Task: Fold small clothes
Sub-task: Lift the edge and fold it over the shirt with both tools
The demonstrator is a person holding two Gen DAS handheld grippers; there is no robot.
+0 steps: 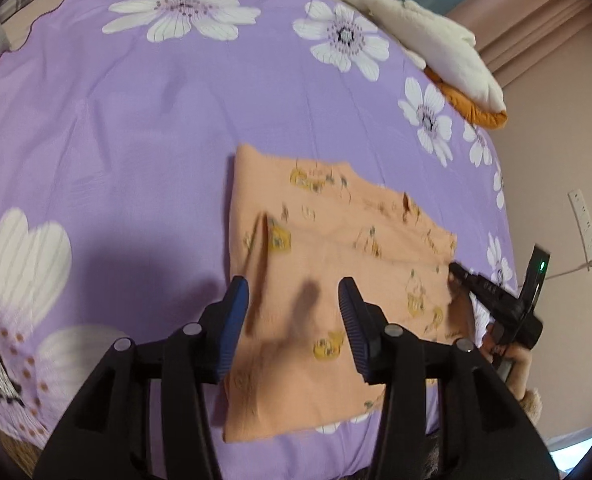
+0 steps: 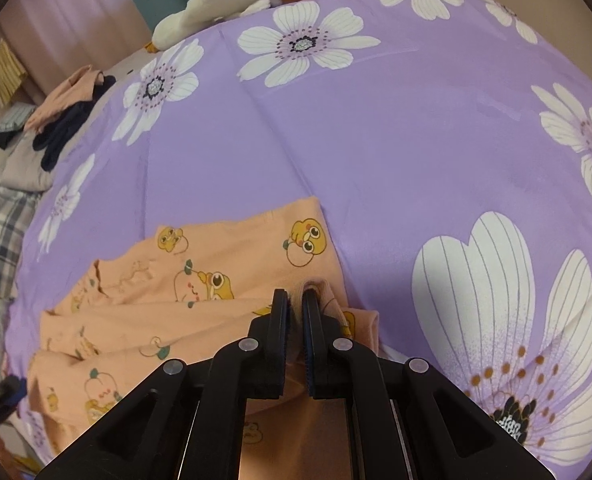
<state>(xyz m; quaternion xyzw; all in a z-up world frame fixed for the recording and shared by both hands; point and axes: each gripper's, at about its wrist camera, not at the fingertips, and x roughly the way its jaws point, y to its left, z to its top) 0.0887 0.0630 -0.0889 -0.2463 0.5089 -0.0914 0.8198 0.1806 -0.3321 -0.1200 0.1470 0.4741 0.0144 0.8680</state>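
Currently the peach garment (image 1: 336,248) lies part-folded on the purple floral bedsheet (image 1: 135,120), left gripper (image 1: 293,312) hovering over it with fingers spread, right gripper (image 2: 295,304) pinching its edge.

Left wrist view: close, angled steeply down over the purple floral bedspread (image 1: 143,128), facing the plush goose (image 1: 428,36). Right wrist view: equally close and steep. Both share the peach garment (image 1: 336,240) and bedspread.
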